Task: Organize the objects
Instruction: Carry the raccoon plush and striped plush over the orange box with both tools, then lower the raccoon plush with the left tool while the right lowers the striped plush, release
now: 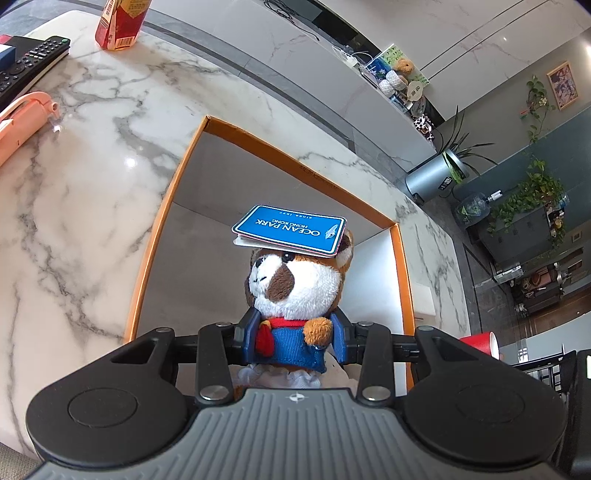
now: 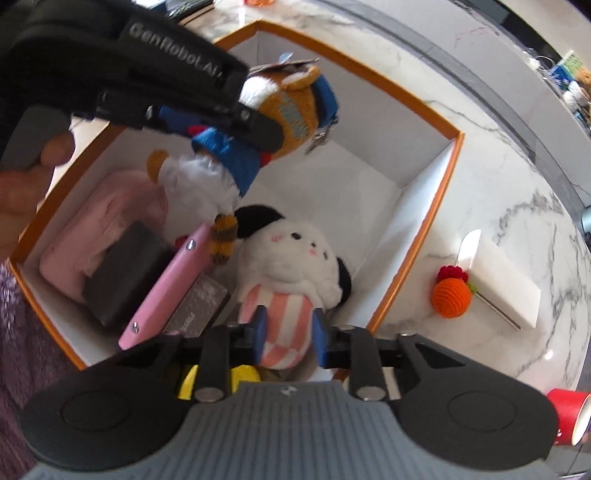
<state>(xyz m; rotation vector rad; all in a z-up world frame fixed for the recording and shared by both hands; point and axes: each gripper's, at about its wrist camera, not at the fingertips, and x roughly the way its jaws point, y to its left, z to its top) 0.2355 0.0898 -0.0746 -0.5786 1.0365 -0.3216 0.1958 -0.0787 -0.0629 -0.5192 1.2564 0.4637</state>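
My left gripper (image 1: 293,339) is shut on a brown and white plush animal (image 1: 295,284) in a blue outfit, with a blue Ocean Park tag (image 1: 291,230) on its head. It hangs over the orange-rimmed white box (image 1: 155,236). The right wrist view shows the same plush (image 2: 221,155) held above the box (image 2: 417,266). My right gripper (image 2: 290,334) is shut on a white plush dog (image 2: 291,266) with black ears and a pink striped outfit, low inside the box.
In the box lie a pink pouch (image 2: 92,236), a dark block (image 2: 122,273) and a pink flat case (image 2: 166,288). On the marble table (image 1: 74,203): a remote (image 1: 29,66), a red carton (image 1: 120,22), a pink handle (image 1: 22,114), an orange crochet fruit (image 2: 451,293), a white block (image 2: 498,280), a red cup (image 2: 569,417).
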